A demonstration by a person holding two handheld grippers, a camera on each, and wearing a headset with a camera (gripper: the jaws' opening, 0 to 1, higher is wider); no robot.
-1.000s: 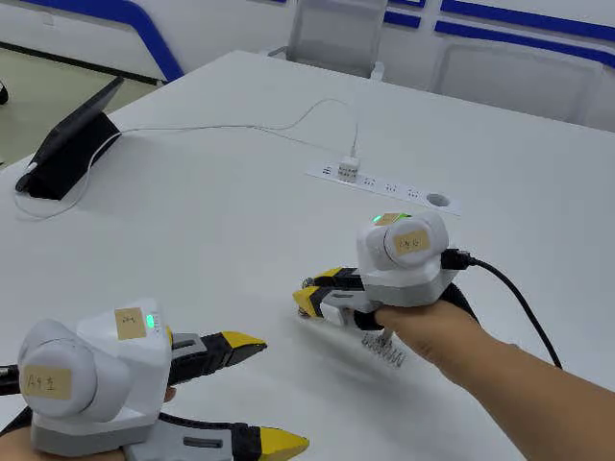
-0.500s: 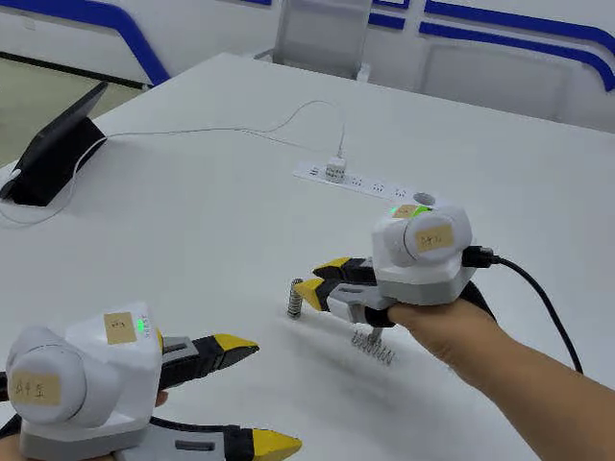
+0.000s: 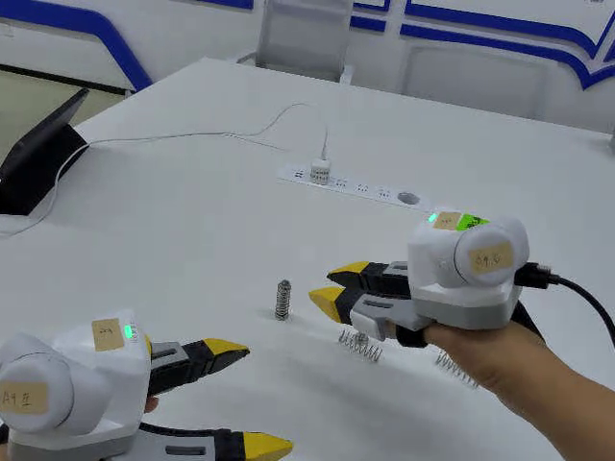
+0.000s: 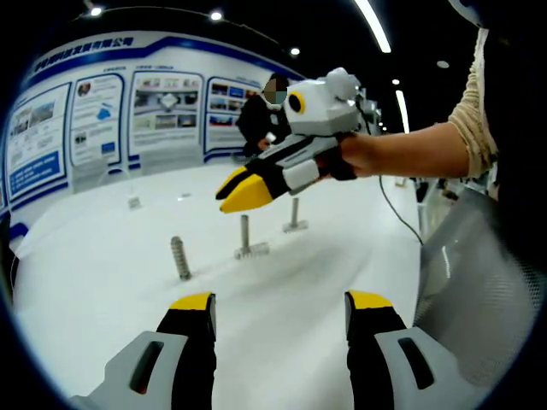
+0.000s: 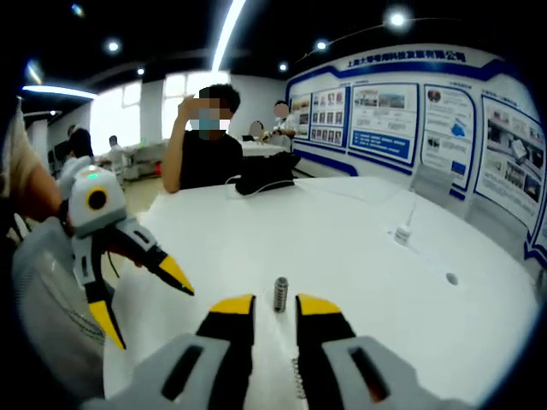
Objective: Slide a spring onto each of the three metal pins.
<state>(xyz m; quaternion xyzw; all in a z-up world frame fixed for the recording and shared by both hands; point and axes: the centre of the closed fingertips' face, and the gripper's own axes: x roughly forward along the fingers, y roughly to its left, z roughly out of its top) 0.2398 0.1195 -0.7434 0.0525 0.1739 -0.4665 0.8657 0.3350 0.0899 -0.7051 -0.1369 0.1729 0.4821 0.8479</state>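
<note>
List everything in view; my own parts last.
White workbench top: one, white, under everything.
Metal pin wearing a coil spring: one, silver, mid-table, before the right gripper.
Bare metal pins: two, silver, upright past the sprung pin in the left gripper view.
Loose coil springs: two, silver, flat by the right hand.
Power strip with plug: one, white, far side.
Thin cable: one, white, leading left from the plug.
Slanted tablet stand: one, black, left edge.
Chair: one, grey, behind the table.
Left gripper: one, white, yellow-tipped black fingers, open, lower left.
Right gripper: one, same colours, open, facing the sprung pin.
Right hand: one, holding the right gripper.
</note>
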